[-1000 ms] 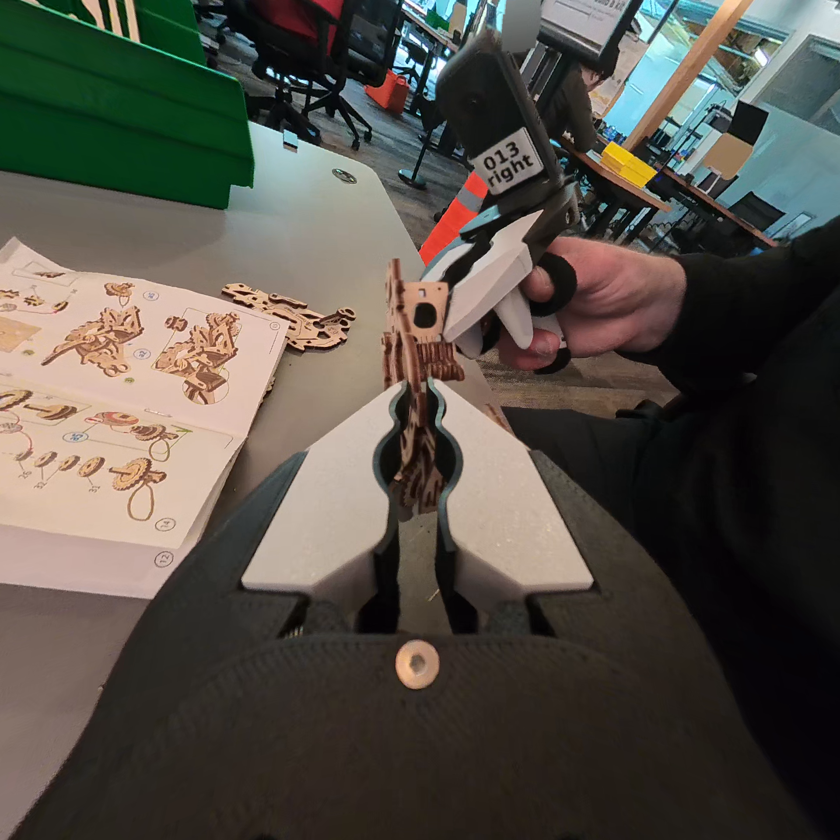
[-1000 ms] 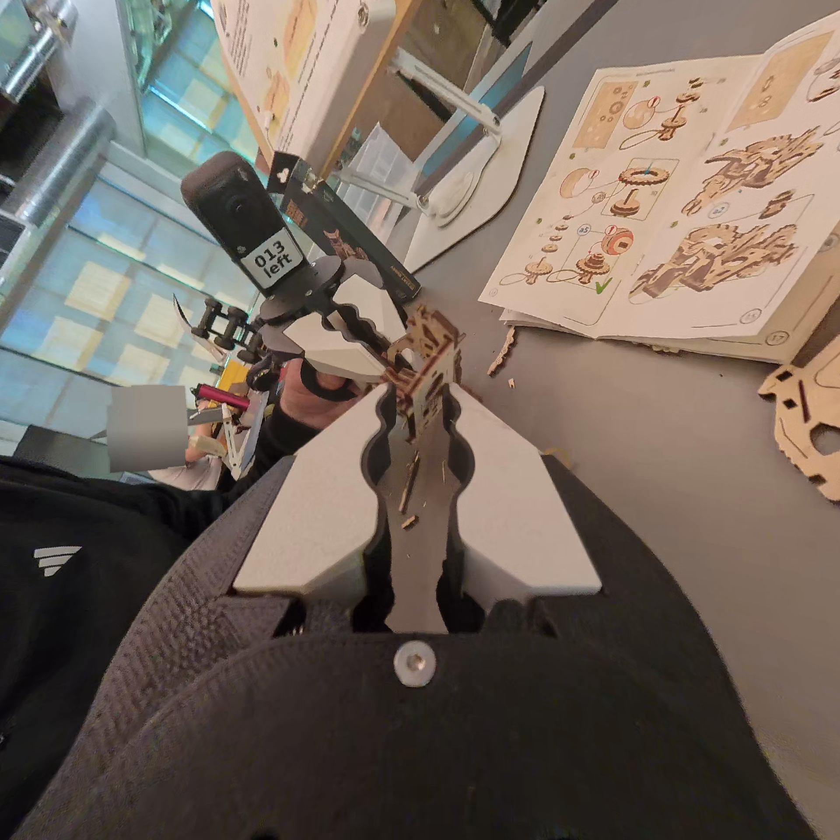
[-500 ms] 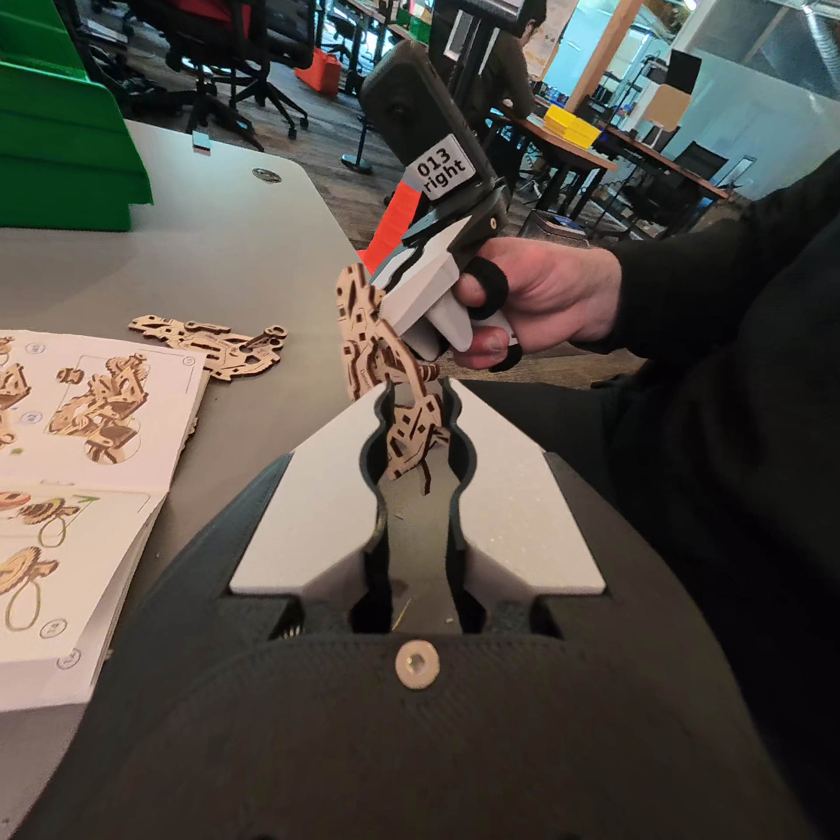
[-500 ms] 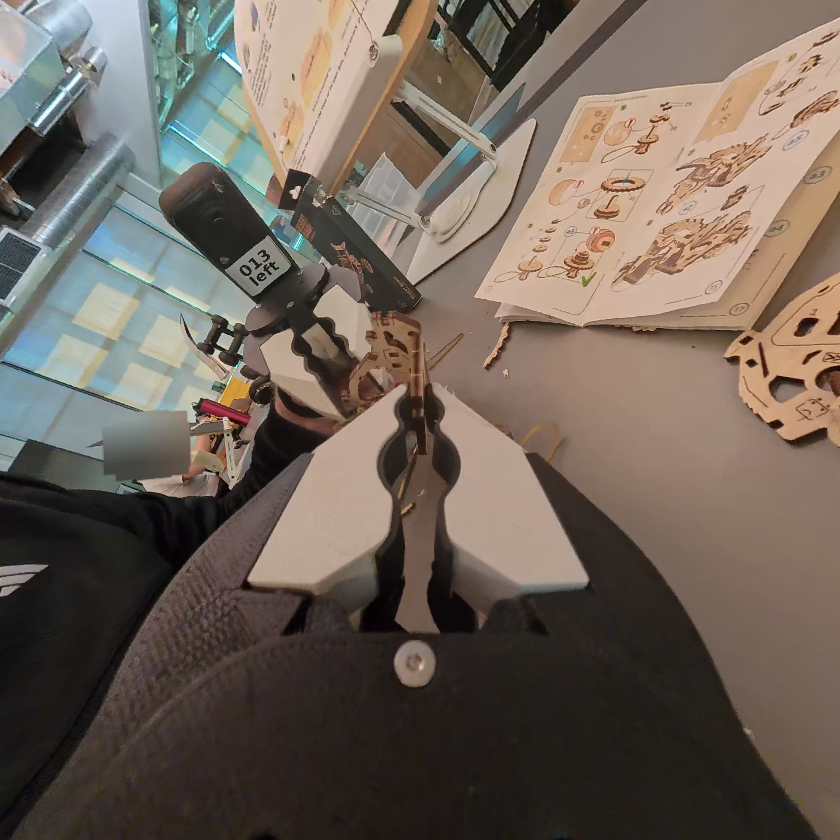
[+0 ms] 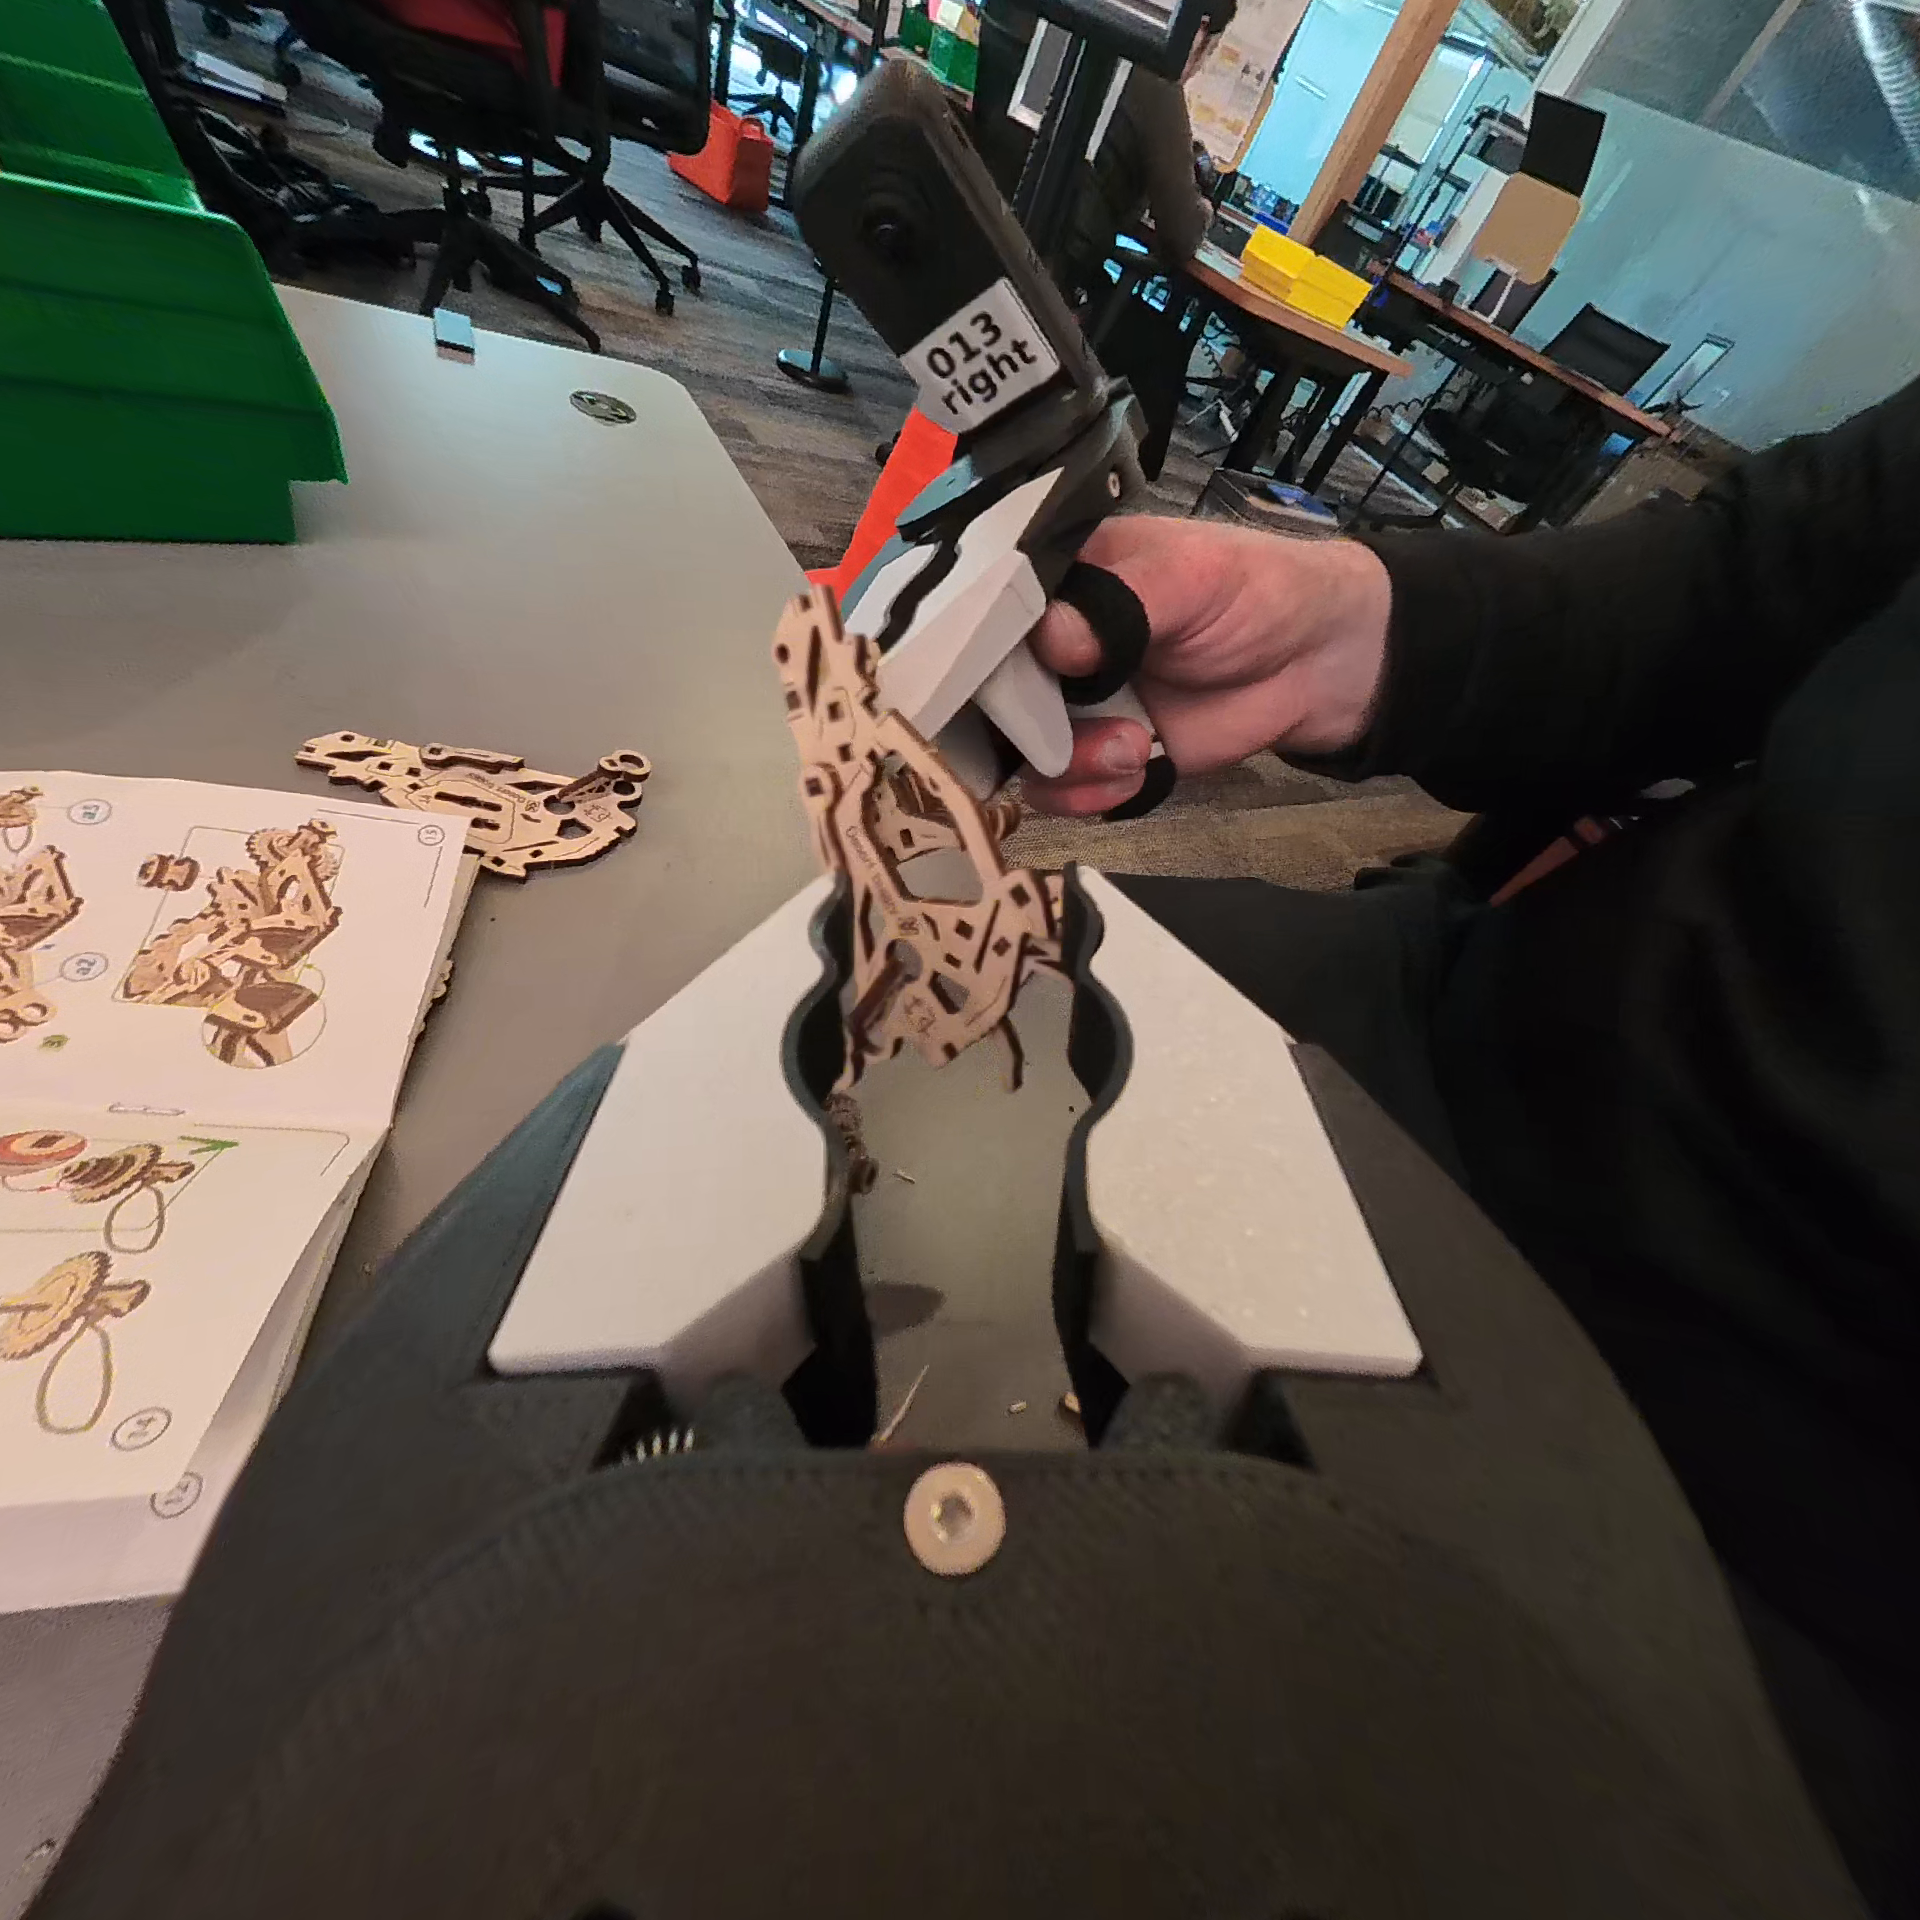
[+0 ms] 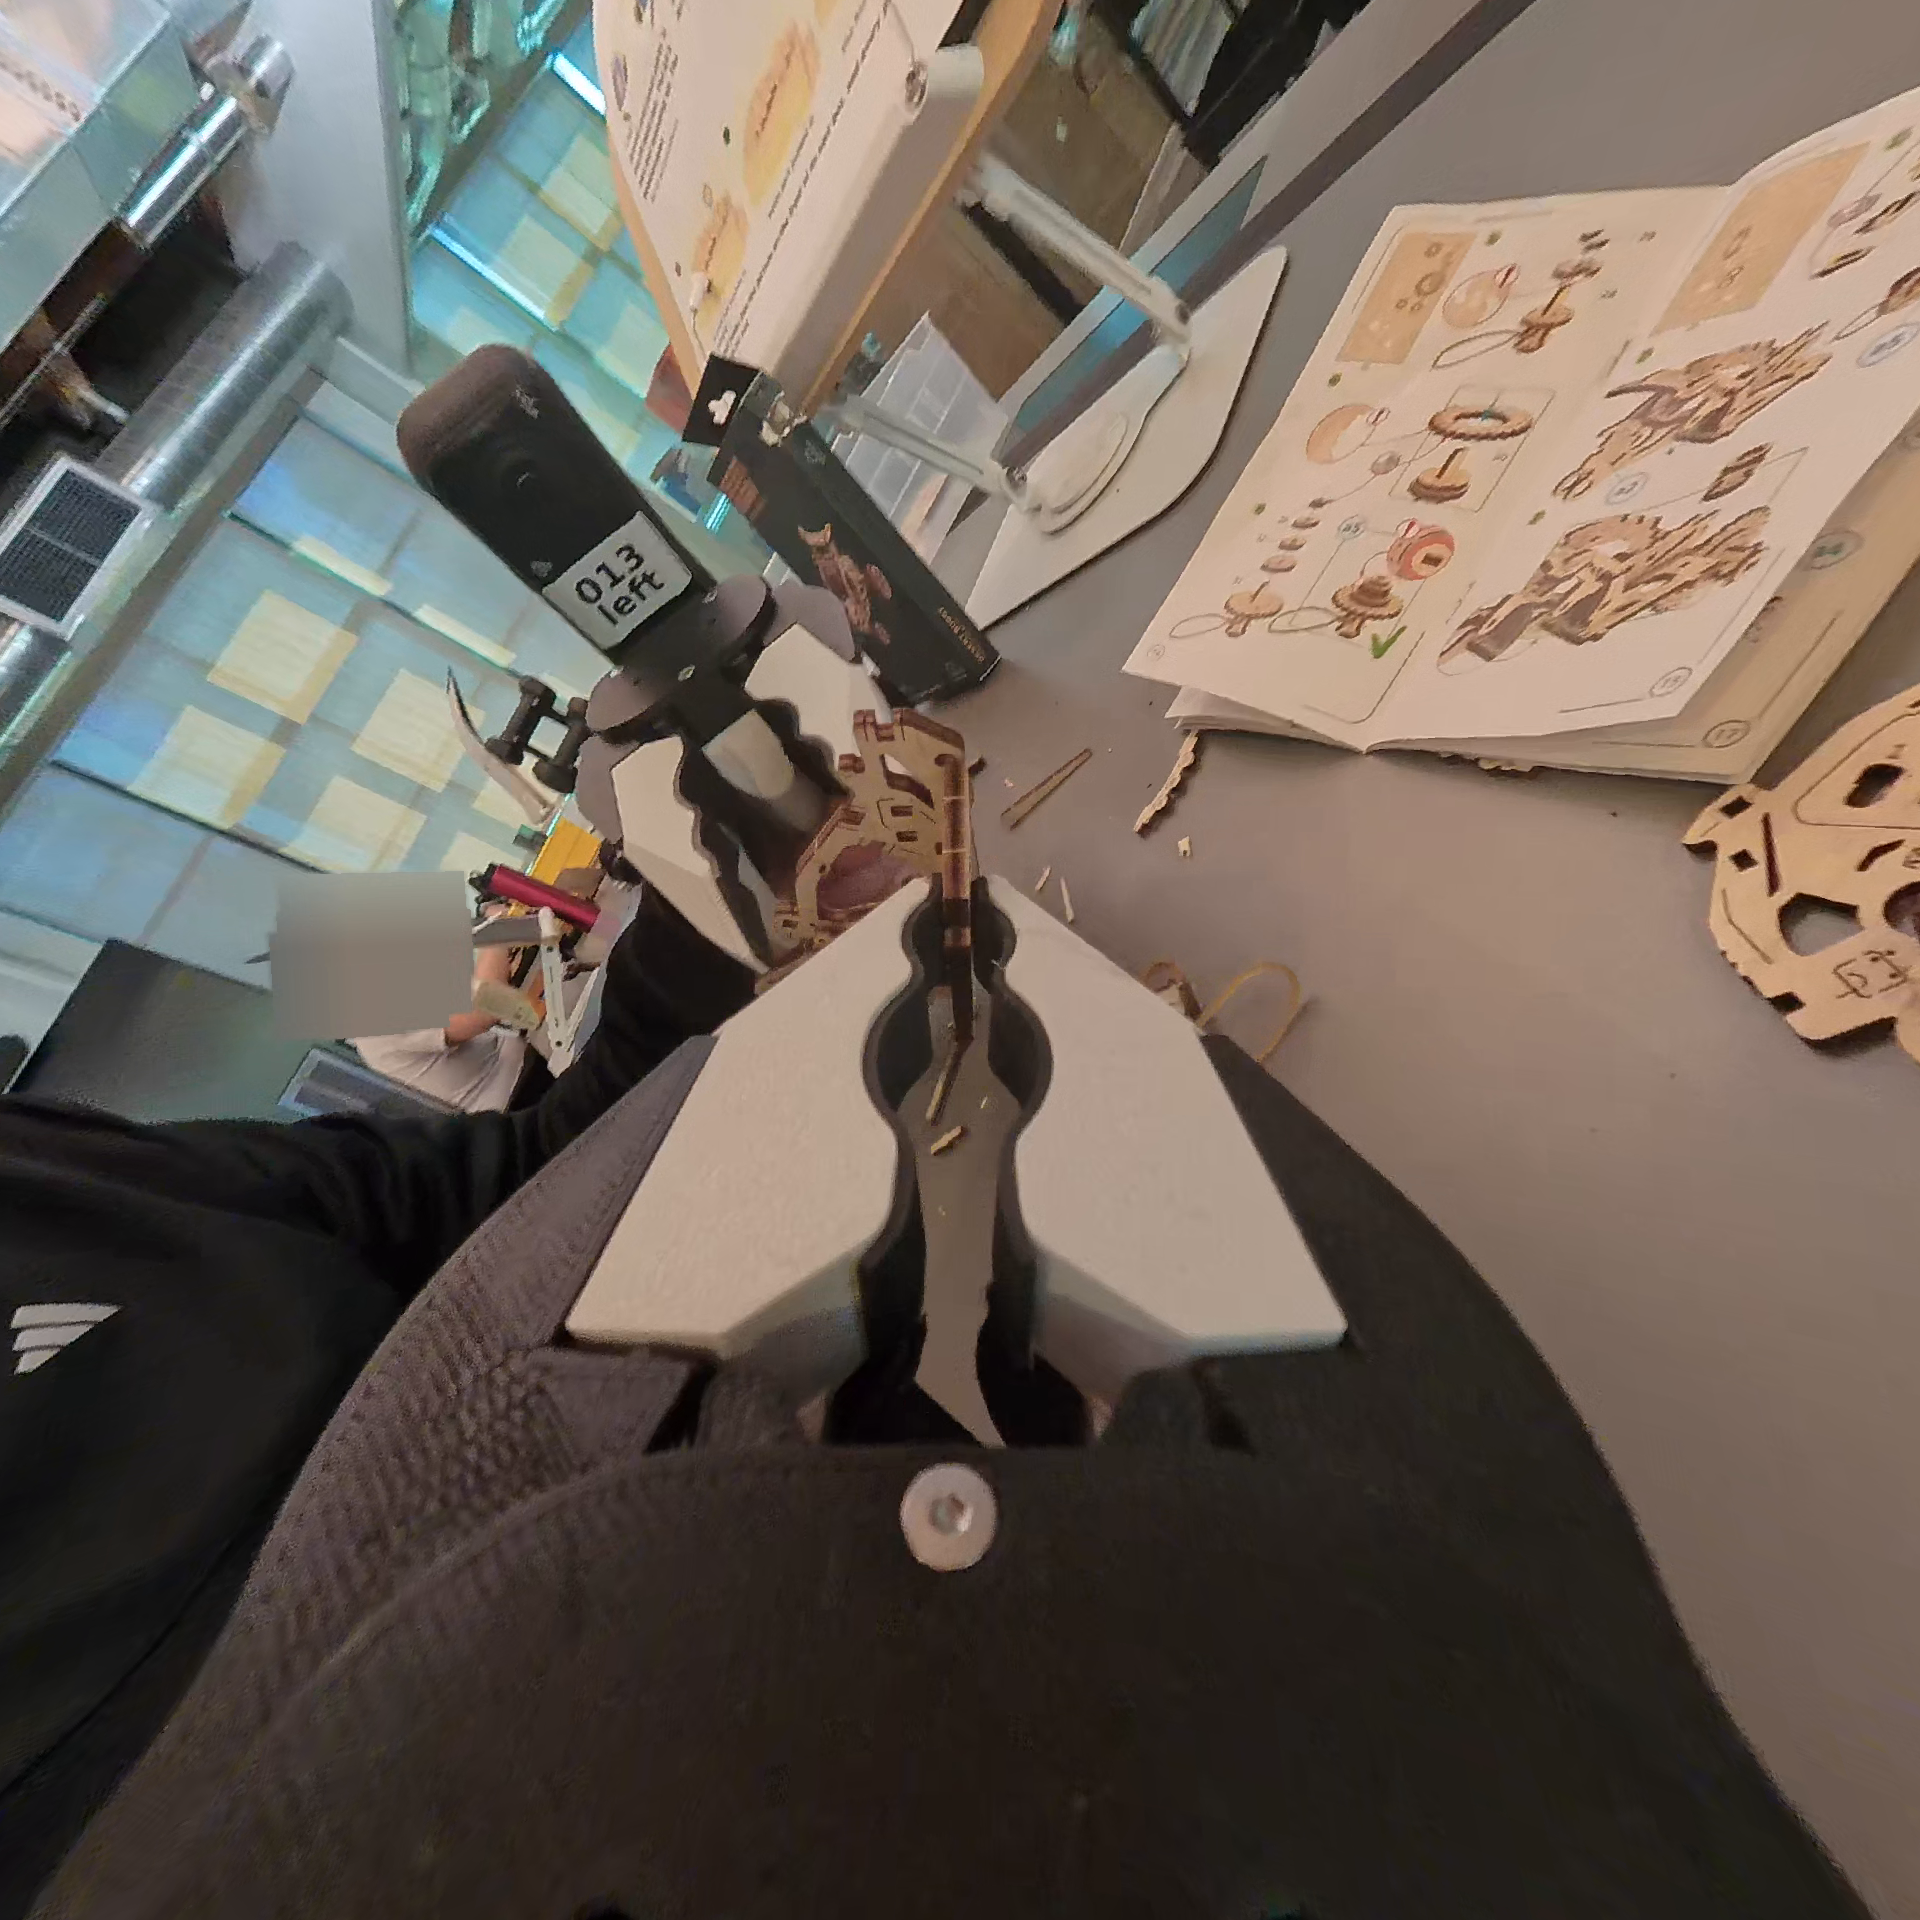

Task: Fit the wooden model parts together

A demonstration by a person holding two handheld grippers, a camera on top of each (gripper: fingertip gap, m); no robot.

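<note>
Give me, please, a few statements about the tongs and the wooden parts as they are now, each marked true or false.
1. The right tongs are shut on the wooden model. True.
2. The left tongs clamp the model tightly. False: their jaws stand wide apart, with the model's lower end between them.
3. The instruction booklet lies closed. False: it lies open on the table.
4. A flat wooden part lies on the table beside the booklet. True.
</note>
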